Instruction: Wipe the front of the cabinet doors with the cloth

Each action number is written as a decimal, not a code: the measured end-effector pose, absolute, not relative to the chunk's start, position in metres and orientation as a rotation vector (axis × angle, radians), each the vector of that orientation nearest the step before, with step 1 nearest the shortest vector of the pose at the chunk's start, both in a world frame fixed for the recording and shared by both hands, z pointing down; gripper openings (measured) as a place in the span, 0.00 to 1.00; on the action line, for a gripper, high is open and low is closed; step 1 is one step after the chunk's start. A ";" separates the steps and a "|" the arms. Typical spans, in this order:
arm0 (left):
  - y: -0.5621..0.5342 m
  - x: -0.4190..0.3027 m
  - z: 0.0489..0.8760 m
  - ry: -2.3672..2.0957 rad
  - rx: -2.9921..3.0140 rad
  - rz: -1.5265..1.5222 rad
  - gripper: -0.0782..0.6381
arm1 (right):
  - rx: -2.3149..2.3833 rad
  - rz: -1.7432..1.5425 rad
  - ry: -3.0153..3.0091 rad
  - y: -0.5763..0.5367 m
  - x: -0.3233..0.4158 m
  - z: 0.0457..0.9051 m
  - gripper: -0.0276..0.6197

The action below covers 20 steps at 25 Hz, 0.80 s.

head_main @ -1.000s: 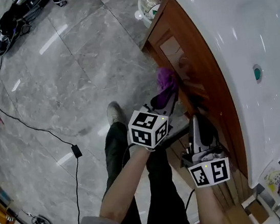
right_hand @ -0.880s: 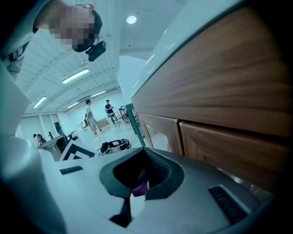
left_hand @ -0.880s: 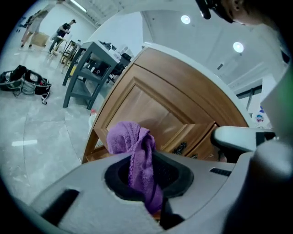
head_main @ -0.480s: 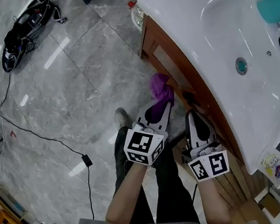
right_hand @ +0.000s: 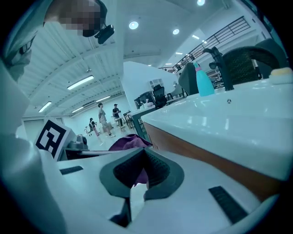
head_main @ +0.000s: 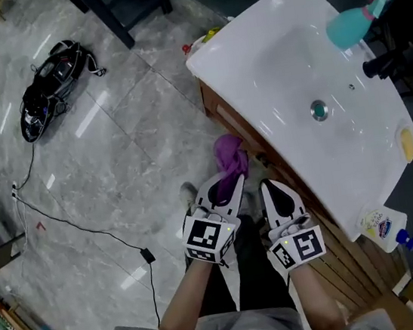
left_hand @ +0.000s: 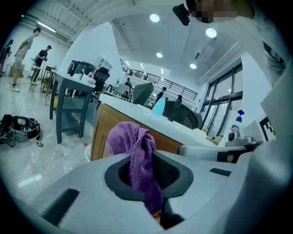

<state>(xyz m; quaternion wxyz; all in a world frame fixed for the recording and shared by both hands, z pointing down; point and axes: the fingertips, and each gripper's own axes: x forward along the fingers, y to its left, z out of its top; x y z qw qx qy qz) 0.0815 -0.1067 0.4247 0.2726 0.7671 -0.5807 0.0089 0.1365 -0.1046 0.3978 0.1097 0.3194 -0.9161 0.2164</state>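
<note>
My left gripper (head_main: 228, 182) is shut on a purple cloth (head_main: 229, 154), which bunches above the jaws and hangs through them in the left gripper view (left_hand: 137, 153). The cloth is held up by the brown wooden cabinet front (head_main: 224, 116) below the white sink top (head_main: 287, 88); I cannot tell if it touches the wood. My right gripper (head_main: 271, 188) is beside the left one, closer to the cabinet, shut and empty. In the right gripper view the right gripper (right_hand: 142, 171) points along the cabinet front (right_hand: 201, 153), with the cloth (right_hand: 126, 142) behind it.
On the sink top stand a teal spray bottle (head_main: 354, 21), a black faucet (head_main: 386, 62) and a yellow soap (head_main: 408, 143). A black bag (head_main: 54, 83) and a cable (head_main: 85, 223) lie on the grey floor. Dark table legs (head_main: 124, 12) stand beyond the cabinet.
The head view has pulled back, so the whole sink top shows now. Both grippers have come lower in the picture and back along the cabinet front, and the cloth is still held.
</note>
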 end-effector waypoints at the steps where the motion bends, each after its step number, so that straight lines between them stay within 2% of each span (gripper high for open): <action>1: -0.107 0.084 0.415 -1.559 2.077 0.033 0.16 | 0.941 0.631 -2.697 -0.105 0.138 0.390 0.06; 20: -0.113 0.096 0.209 -1.584 2.331 0.128 0.16 | 1.158 0.442 -2.801 -0.137 0.174 0.214 0.05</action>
